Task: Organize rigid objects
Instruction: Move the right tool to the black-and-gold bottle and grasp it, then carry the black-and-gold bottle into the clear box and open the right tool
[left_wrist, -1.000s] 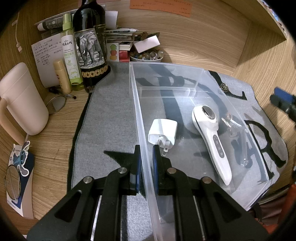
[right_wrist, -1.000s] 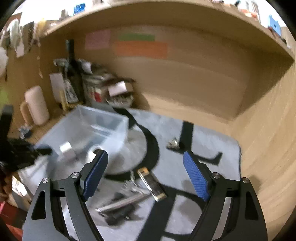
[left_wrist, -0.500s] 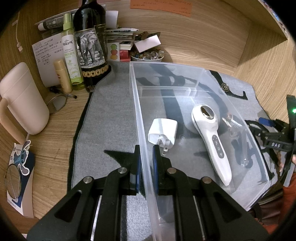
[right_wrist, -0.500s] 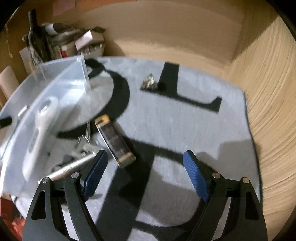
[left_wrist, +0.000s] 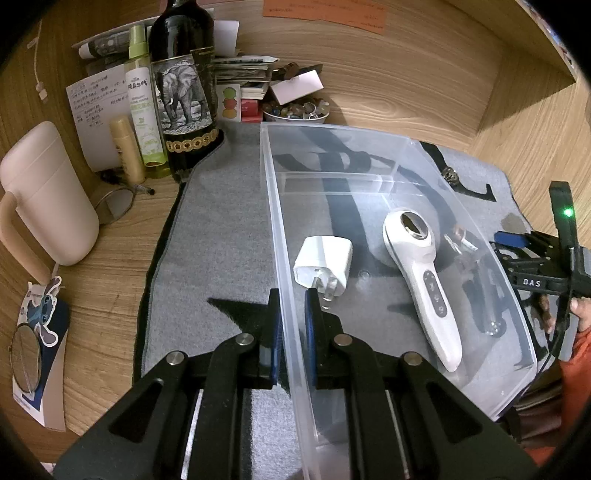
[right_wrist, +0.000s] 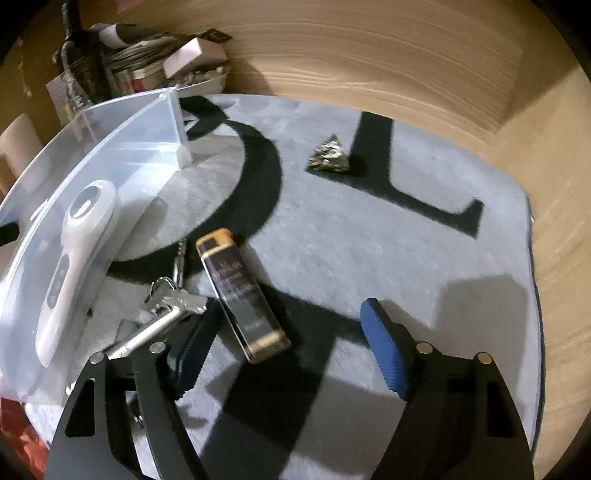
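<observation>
Clamping the near-left wall of a clear plastic bin (left_wrist: 275, 206), the left claw (left_wrist: 291, 325) has one blue pad on each side of the wall and steadies the bin on a grey mat (left_wrist: 221, 229) spread over the wooden worktop (left_wrist: 110, 280). Two items already lie inside: a white plug adapter (left_wrist: 325, 264) near the held wall and a white handheld device (left_wrist: 421, 284) to its right. Sorting looks partly done. Outside the bin, on the mat, a dark rectangular lighter-like case (right_wrist: 242, 291), a bunch of keys with a metal tool (right_wrist: 166, 310) touching the bin's right wall, and a small crumpled metallic lump (right_wrist: 330, 155) farther off remain to be collected. The right claw (right_wrist: 284, 354), pads wide apart and holding nothing, hangs just above the mat with the dark case's near end between its pads, probably the next pickup.
</observation>
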